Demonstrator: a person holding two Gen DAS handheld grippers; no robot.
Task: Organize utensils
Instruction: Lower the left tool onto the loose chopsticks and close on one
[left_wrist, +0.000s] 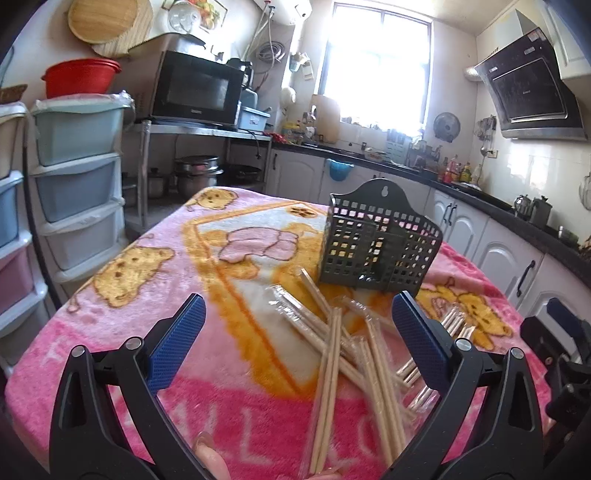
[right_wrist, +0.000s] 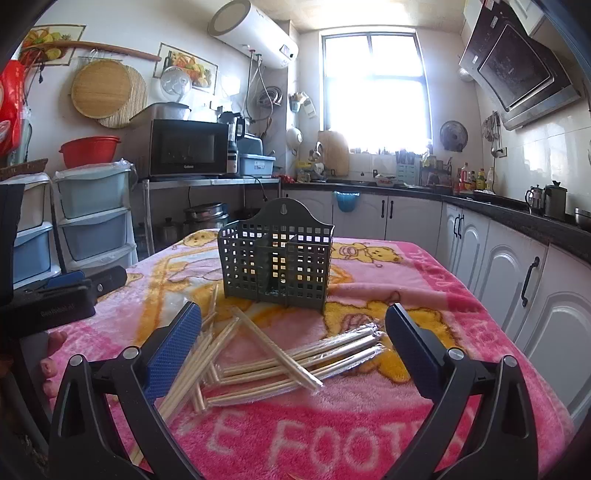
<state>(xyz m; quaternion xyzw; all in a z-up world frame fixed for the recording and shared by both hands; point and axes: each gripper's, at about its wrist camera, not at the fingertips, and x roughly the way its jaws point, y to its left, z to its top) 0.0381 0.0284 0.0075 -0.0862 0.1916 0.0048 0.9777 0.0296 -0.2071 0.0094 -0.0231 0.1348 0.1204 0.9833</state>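
Note:
A dark green perforated utensil holder (left_wrist: 380, 247) stands upright on the pink blanket-covered table (left_wrist: 147, 295); it also shows in the right wrist view (right_wrist: 275, 258). Several wrapped pairs of wooden chopsticks (left_wrist: 343, 350) lie in a loose pile in front of it, also in the right wrist view (right_wrist: 280, 362). My left gripper (left_wrist: 299, 339) is open and empty, held above the pile's left side. My right gripper (right_wrist: 291, 350) is open and empty, above the pile. The left gripper's body (right_wrist: 62, 295) shows at the left of the right wrist view.
Stacked plastic drawers (left_wrist: 77, 184) stand left of the table. White cabinets with a dark counter (right_wrist: 517, 258) run along the right. A microwave (right_wrist: 188, 147) sits on a metal shelf behind the table. The right gripper's body (left_wrist: 561, 354) is at the right edge of the left wrist view.

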